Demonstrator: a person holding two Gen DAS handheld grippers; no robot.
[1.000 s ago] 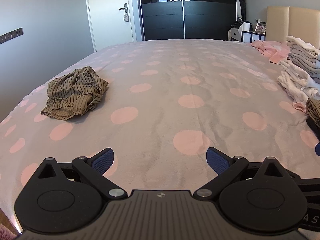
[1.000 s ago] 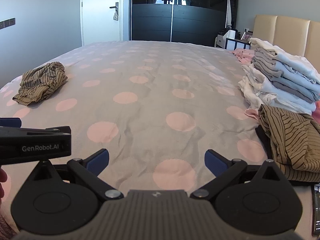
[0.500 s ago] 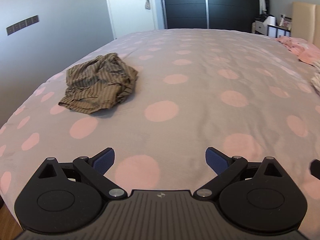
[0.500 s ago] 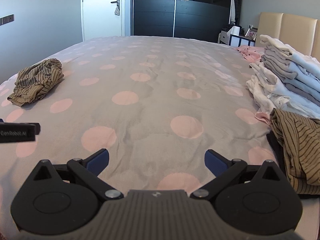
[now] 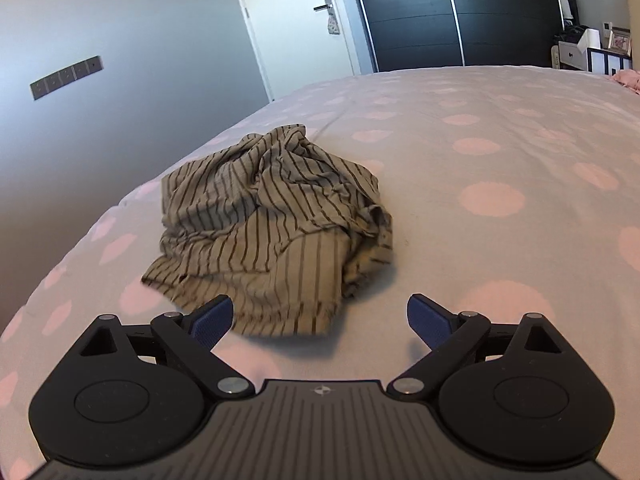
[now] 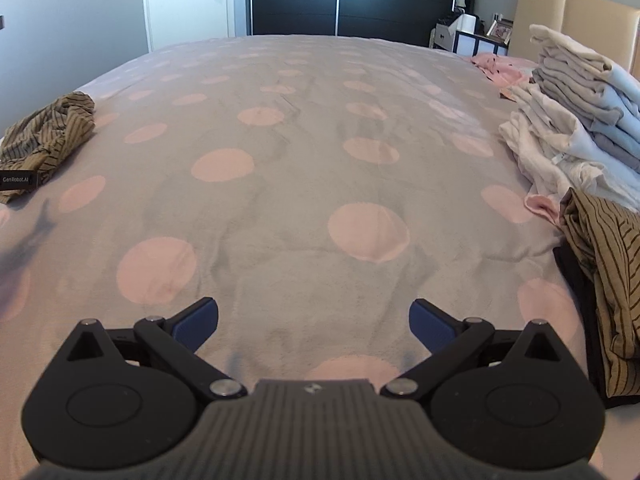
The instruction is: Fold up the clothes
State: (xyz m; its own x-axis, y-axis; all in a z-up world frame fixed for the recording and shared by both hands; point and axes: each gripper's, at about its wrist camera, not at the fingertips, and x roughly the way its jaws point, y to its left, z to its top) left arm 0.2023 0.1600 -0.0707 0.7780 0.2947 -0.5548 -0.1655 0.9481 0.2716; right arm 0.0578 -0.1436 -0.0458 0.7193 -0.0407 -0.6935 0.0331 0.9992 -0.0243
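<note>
A crumpled olive striped garment (image 5: 272, 232) lies near the left edge of the bed; the right wrist view shows the striped garment (image 6: 48, 132) at its far left. My left gripper (image 5: 320, 320) is open, its blue pads just short of the garment's near hem, nothing between them. My right gripper (image 6: 314, 322) is open too, hovering over bare bedspread near the front edge. The left gripper's body (image 6: 16, 179) pokes into the right wrist view beside the garment.
The grey bedspread with pink dots (image 6: 312, 152) covers the bed. A stack of folded clothes (image 6: 576, 92) and loose white items sit at the right, with another striped garment (image 6: 608, 276) in front. A pink cloth (image 6: 500, 66) lies far right. Wardrobe (image 5: 456, 16) and door behind.
My left gripper has swung left and closed in on the crumpled striped garment, which now fills the view just ahead of the fingers. The right gripper has dipped slightly lower over the bed.
</note>
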